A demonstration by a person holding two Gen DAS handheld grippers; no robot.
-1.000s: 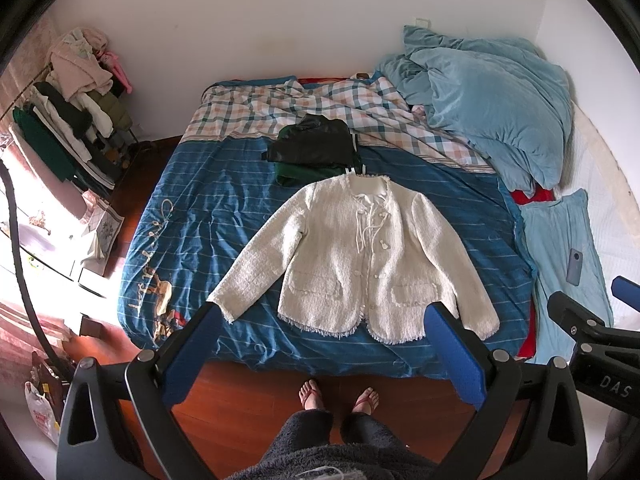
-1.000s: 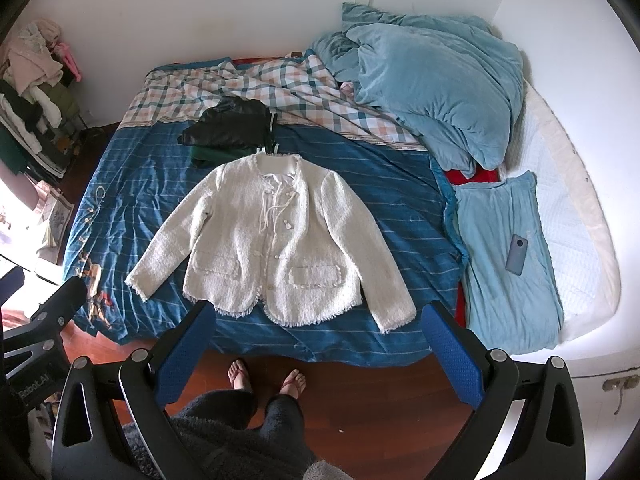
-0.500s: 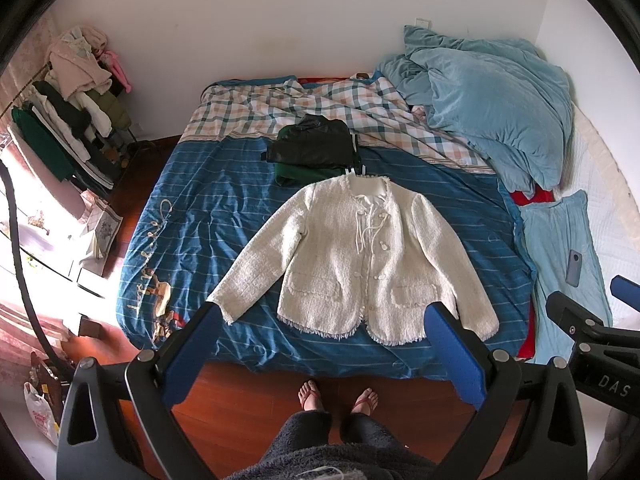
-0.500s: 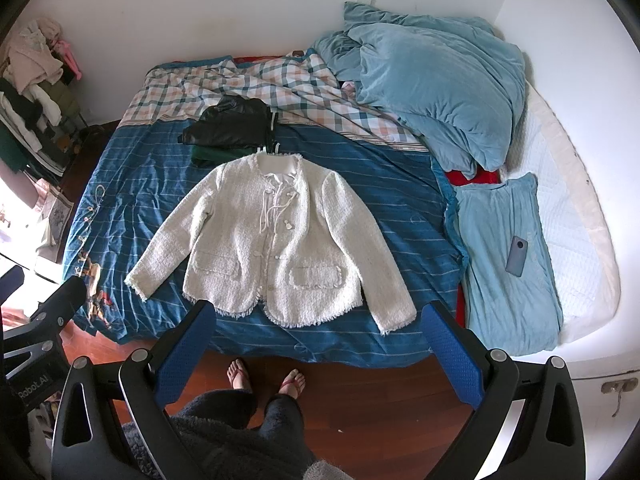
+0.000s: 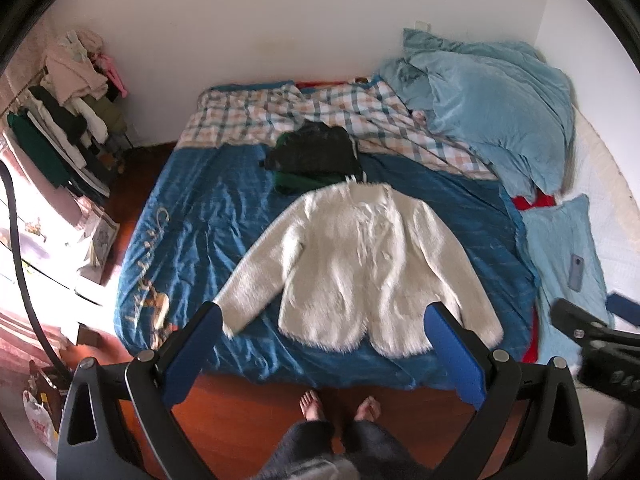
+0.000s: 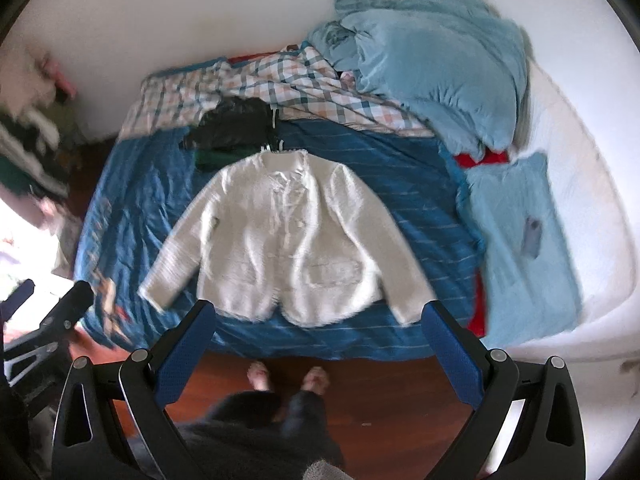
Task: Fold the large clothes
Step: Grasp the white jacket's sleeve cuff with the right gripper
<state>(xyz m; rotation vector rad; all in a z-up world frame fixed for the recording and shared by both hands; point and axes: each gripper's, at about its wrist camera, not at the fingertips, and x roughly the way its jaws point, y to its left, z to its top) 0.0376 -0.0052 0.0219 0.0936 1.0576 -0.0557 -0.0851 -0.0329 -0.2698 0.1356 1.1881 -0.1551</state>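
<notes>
Above the bed's (image 5: 192, 208) near edge, both tools (image 5: 324, 340) (image 6: 320, 336) hover wide apart, empty, over the flat white jacket (image 5: 360, 264).

Blue bedspread (image 5: 192, 216) covers bed | plaid sheet (image 5: 256, 120) at far end | light blue duvet (image 5: 500, 112) bunched far right | phone (image 5: 576, 277) on blue pillow (image 5: 560, 240) | clothes rack (image 5: 60, 128) at left wall

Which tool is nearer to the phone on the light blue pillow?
Right. The right tool hangs over the bed's foot on the side of the phone; the left tool is further from it, across the white jacket.
</notes>
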